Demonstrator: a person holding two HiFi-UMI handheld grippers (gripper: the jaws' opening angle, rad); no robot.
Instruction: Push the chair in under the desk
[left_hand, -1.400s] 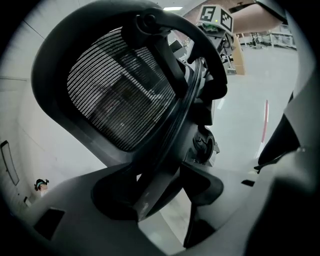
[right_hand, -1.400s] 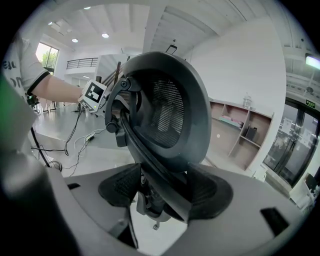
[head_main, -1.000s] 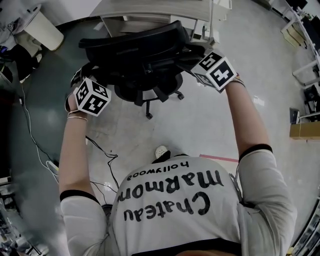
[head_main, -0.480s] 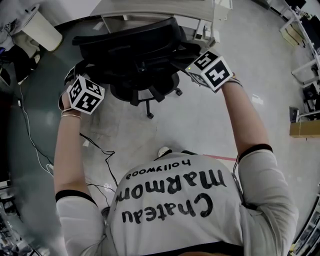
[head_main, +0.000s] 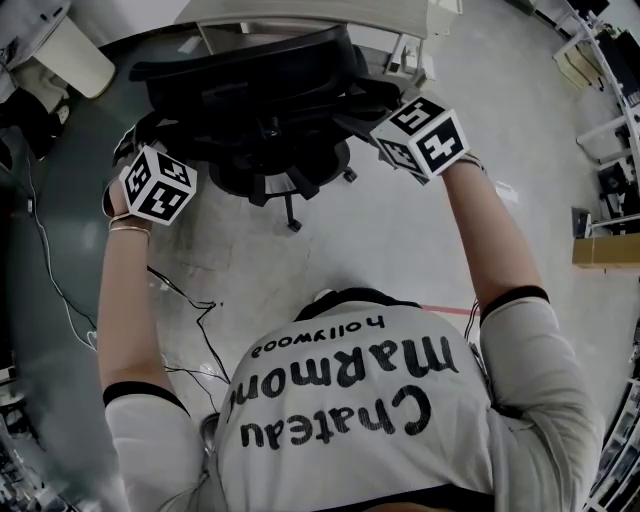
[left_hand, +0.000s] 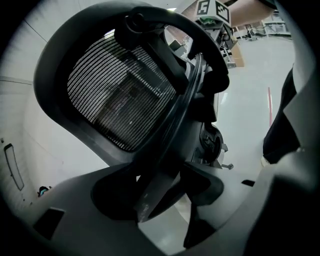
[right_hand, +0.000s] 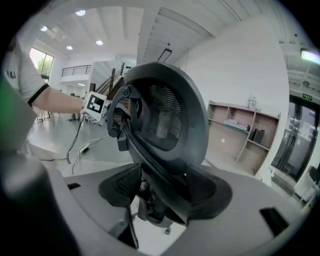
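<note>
Head view, chair: the black mesh-backed office chair (head_main: 260, 90) stands at the far side of the scene. Its backrest faces the person and its far edge sits at the pale wood-topped desk (head_main: 300, 14).
Head view, base: the castor base (head_main: 285, 185) is out on the grey floor (head_main: 400, 240), so the chair looks only partly under.
Head view, grippers: the left gripper (head_main: 145, 140) is at the backrest's left edge and the right gripper (head_main: 375, 112) at its right edge.
Head view, hazard: loose cables (head_main: 190, 300) lie near left, well apart from the castors.
Left gripper view, jaws: clamped on a dark frame bar (left_hand: 150, 185) of the backrest, one pad on either side.
Right gripper view, jaws: these stand wide and have just closed a little further. The curved backrest rim (right_hand: 200, 125) fills the gap between them, so this reads as a grip on the rim.
Handling, weight: probably heavy to lift but easy to roll on its castors.
Handling, steering: the seat likely swivels, so uneven pressure could turn it off line. Push equally on both edges.
Handling, hold point: take the stiff frame, not the soft mesh. The smooth plastic may slip, and the backrest may tilt under load.
</note>
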